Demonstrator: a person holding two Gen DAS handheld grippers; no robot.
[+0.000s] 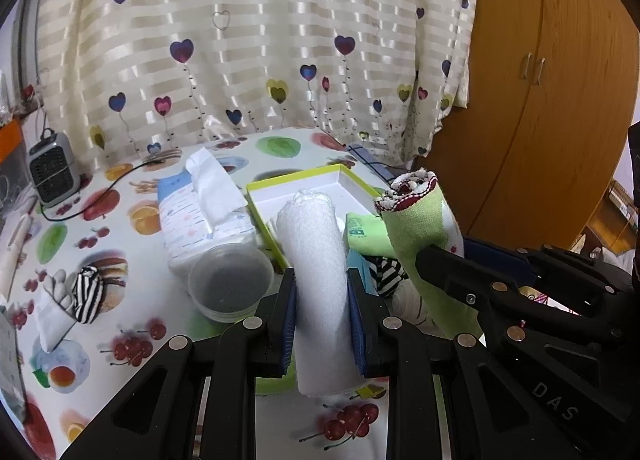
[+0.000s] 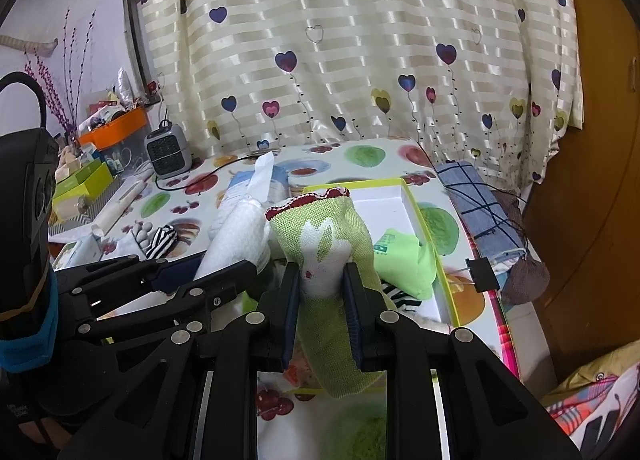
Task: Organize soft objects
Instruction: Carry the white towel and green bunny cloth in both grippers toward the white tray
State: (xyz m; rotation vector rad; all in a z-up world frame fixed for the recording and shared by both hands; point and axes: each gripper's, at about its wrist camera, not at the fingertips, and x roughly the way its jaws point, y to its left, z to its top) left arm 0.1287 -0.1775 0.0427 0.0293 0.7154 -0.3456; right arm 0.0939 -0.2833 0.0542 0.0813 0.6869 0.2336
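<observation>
- The table under a glossy fruit-printed cloth carries everything, and a cream heart-patterned curtain hangs behind it.
- A shallow white cardboard box with a lime-green rim lies open on the table; a folded lime-green cloth and a black-and-white striped piece lie inside it.
- The left gripper is clamped on a rolled white fluffy towel, which stands nearly upright between the blue pads, above the near edge of the box.
- The right gripper is closed around a rolled light-green cloth with a white rabbit print and red scalloped trim, also held upright over the box; the two rolls are side by side, the green one to the right.
- A soft pack of tissues lies left of the box, with a round clear plastic tub just in front of it.
- A small grey fan heater stands at the table's far left.
- A balled black-and-white striped sock lies apart on the left.
- A black binder clip sits at the right table edge.
</observation>
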